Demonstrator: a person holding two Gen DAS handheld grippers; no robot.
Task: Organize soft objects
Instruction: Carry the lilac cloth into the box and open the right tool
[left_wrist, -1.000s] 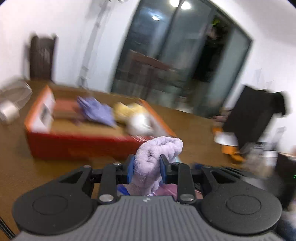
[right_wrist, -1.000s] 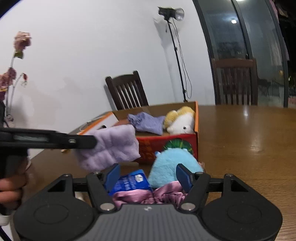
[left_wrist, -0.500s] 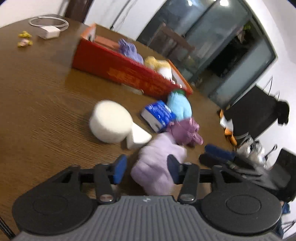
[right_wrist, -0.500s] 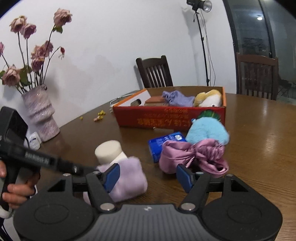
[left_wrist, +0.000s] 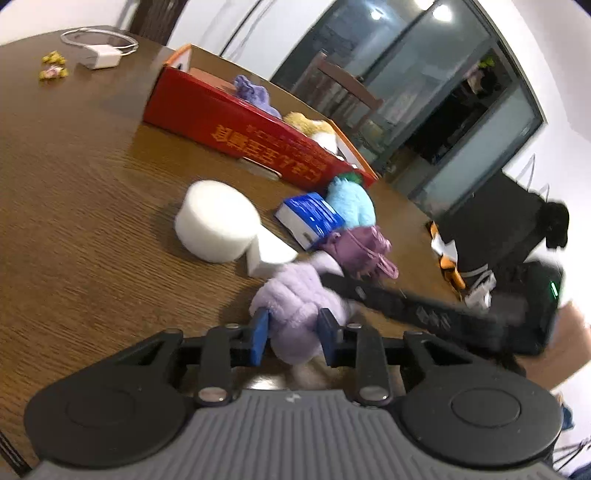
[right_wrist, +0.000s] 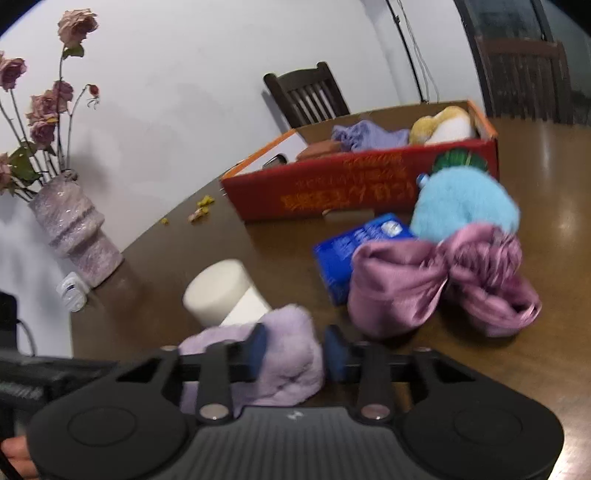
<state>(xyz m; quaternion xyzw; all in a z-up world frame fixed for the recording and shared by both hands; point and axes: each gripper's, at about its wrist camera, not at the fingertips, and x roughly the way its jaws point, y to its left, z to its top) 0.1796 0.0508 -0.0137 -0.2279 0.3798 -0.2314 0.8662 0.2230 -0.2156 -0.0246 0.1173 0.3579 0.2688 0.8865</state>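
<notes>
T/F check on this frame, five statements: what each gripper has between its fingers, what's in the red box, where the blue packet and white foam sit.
1. The lilac fluffy cloth lies on the table between the left gripper fingers. True; its jaws are closing.
2. The right gripper is at the pink satin pouch. False: the lilac fluffy cloth sits between its closing fingers; the pouch lies apart, further right.
3. The red box is empty. False: it holds a purple cloth and a yellow-white plush, among other things.
4. The blue packet lies outside the box, beside the light blue plush. True.
5. The white foam cylinder is inside the box. False: it stands on the table.
</notes>
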